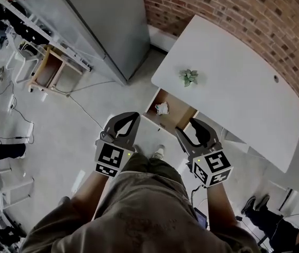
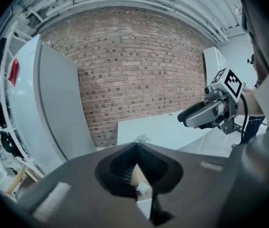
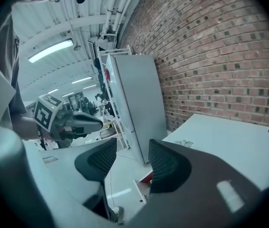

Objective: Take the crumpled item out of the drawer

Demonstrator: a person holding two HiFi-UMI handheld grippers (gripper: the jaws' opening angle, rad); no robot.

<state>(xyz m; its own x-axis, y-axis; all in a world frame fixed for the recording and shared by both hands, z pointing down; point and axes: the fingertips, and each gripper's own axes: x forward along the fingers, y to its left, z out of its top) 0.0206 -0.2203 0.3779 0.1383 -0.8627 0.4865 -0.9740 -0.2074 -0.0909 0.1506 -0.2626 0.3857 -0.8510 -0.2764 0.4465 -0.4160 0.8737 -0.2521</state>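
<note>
Head view, stock as it stands:

- drawer [image 1: 178, 113]: pulled out from under the white desk [image 1: 233, 83], its wooden floor showing. Opening is done.
- crumpled item [image 1: 162, 108]: small and pale, lying on the drawer floor towards the left side as this view shows it. Nothing touches it. In the left gripper view I see it [image 2: 141, 188] far off through the hollow between my left jaws.
- left gripper [image 1: 131, 119]: jaw tips pressed together, with an oval hollow behind them. Nothing is pinched, which the left gripper view [image 2: 136, 146] confirms. I hold it short of the drawer's front, apart from the item.
- right gripper [image 1: 187, 128]: jaws spread and the ribbed pads bare, with nothing between them in the right gripper view [image 3: 130, 158]. I hold it just before the drawer's near right corner, not over the item.
- plant [image 1: 188, 77]: on the desk behind the drawer, no part of the job.

Progress, as I judge it: early.
- Done: drawer open, item exposed, both tools brought near.
- Left: reach into the drawer, close the jaws on the item, lift it clear of the walls.

The right gripper, already spread, looks the readier tool. The left would have to open first.
</note>
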